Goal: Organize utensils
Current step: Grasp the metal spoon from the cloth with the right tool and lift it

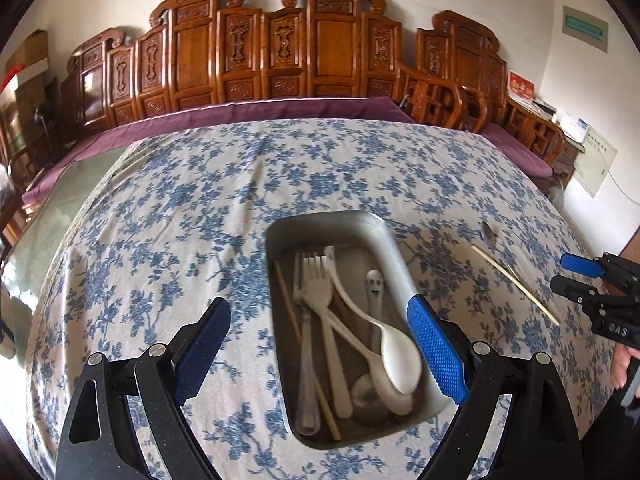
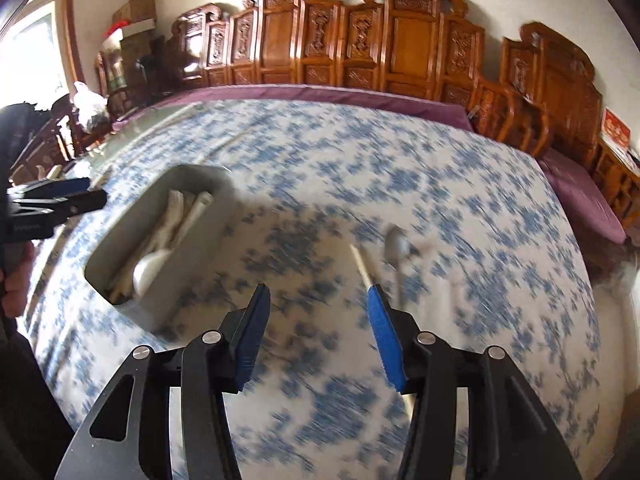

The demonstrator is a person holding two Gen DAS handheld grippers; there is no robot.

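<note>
A metal tray on the blue-flowered tablecloth holds a white plastic spoon, a white fork, a metal fork, a chopstick and a small spoon with a face. My left gripper hangs open above the tray, holding nothing. To the tray's right a loose chopstick and a metal spoon lie on the cloth. In the right wrist view, my right gripper is open and empty, just left of the chopstick and spoon. The tray sits to its left.
A carved wooden bench with a purple cushion runs along the table's far side. Bare glass tabletop shows at the left, beyond the cloth. The other gripper shows in each view: the right gripper and the left gripper.
</note>
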